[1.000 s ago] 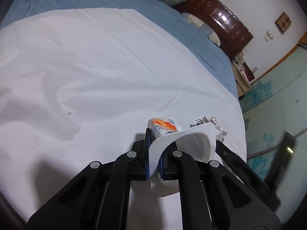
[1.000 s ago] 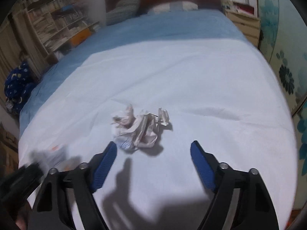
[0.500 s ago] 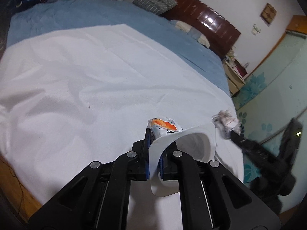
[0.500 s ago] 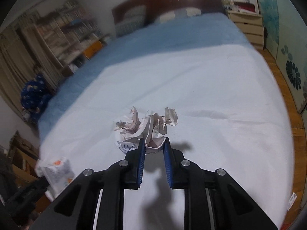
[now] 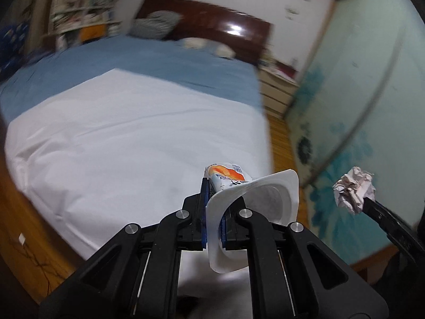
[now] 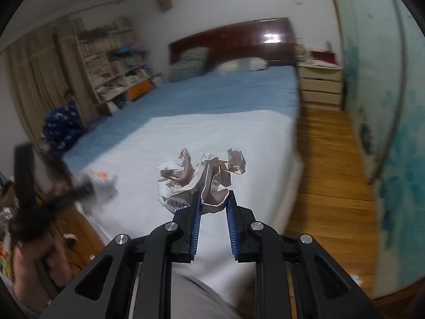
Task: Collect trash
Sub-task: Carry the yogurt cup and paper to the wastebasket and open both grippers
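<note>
Nearest in the left wrist view, left tool [image 5: 212,210] clamped tight on the rim of a squashed white plastic cup with an orange-printed label [image 5: 255,199], mouth of the cup turned toward the camera, held in the air over the foot corner of the bed. Off to the right of it, in the same view, crumpled ball of white paper with dark markings [image 5: 354,190] pinched at the tip of the other black tool, also clear of the bed. In the right wrist view, right tool [image 6: 213,207] gripping that crumpled paper by its lower folds between blue pads [image 6: 196,223], jaws having just drawn in around it, most of the wad standing out above the tips. Lower left there, blurred, a hand [image 6: 34,268] on the left tool's handle. Below and beyond, white sheet [image 6: 225,133] spread over the near half of the bed, blue bedding [image 6: 225,90] past it, then pillows and dark glossy wooden headboard [image 6: 239,40]; wooden floor [image 6: 326,172] along the right
</note>
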